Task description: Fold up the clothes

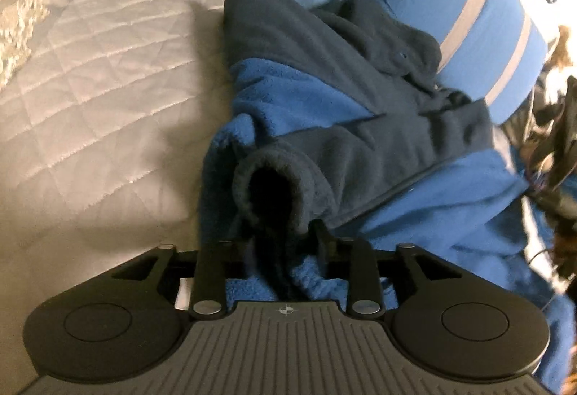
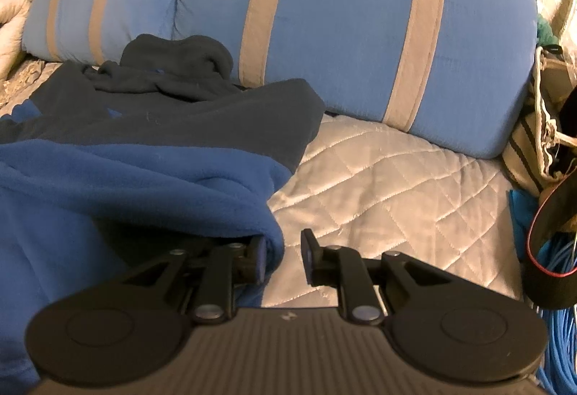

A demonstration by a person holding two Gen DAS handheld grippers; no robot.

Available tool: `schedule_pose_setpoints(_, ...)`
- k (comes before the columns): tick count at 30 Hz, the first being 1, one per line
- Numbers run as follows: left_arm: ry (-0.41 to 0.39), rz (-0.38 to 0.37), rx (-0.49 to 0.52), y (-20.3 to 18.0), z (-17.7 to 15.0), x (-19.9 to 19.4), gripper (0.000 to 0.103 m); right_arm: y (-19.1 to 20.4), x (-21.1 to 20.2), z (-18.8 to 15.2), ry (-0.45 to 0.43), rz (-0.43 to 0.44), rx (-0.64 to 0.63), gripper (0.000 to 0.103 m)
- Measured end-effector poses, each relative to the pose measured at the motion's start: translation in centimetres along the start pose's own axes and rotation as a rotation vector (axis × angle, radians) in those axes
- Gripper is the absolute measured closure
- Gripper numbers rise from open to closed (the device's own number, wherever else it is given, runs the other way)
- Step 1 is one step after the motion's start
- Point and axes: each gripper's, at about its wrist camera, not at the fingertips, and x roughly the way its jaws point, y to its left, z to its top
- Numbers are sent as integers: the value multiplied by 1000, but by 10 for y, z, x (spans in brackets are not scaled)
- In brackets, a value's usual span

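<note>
A fleece jacket (image 1: 324,113), dark navy on top and bright blue below, lies crumpled on the quilted bed cover (image 1: 101,77). Its navy sleeve cuff (image 1: 267,189) gapes toward the camera and sits between the jaws of my left gripper (image 1: 277,238). The right finger (image 1: 319,232) stands at the cuff's edge and the left finger is hidden under cloth. In the right wrist view the jacket (image 2: 144,157) spreads over the left half. My right gripper (image 2: 285,258) stands open at its blue hem; the hem drapes over the left finger (image 2: 258,263), and bare quilt shows in the gap.
Two blue pillows with tan stripes (image 2: 360,34) lie against the far side of the bed. A striped bag (image 2: 541,128), a dark strap with red edging (image 2: 555,250) and blue cord (image 2: 555,286) crowd the right edge. Bare quilt (image 2: 396,185) lies right of the jacket.
</note>
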Motion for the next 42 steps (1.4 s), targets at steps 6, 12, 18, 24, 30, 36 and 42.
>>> schedule_pose_setpoints(6, 7, 25, 31, -4, 0, -8, 62, -2, 3, 2, 16, -24, 19, 54)
schedule_pose_setpoints(12, 19, 100, 31, -4, 0, -32, 40, -5, 2, 2, 47, -81, -23, 28)
schedule_pose_setpoints(18, -31, 127, 11, 1, -4, -76, 33, -7, -14, -2, 48, -72, -62, 15)
schedule_pose_setpoints(24, -191, 74, -25, -12, 3, -135, 33, 5, -17, -18, 62, -18, -144, 11)
schedule_pose_setpoints(30, -339, 10, 0, -42, 9, -192, 31, 16, 0, -21, 86, -109, -182, 9)
schedule_pose_setpoints(36, -409, 9, 82, -76, 3, -215, 26, -5, 14, -18, 100, -169, -67, 3)
schedule_pose_setpoints(42, -411, 25, 143, -96, -5, -219, 25, -4, 8, -18, 84, -175, -60, 1)
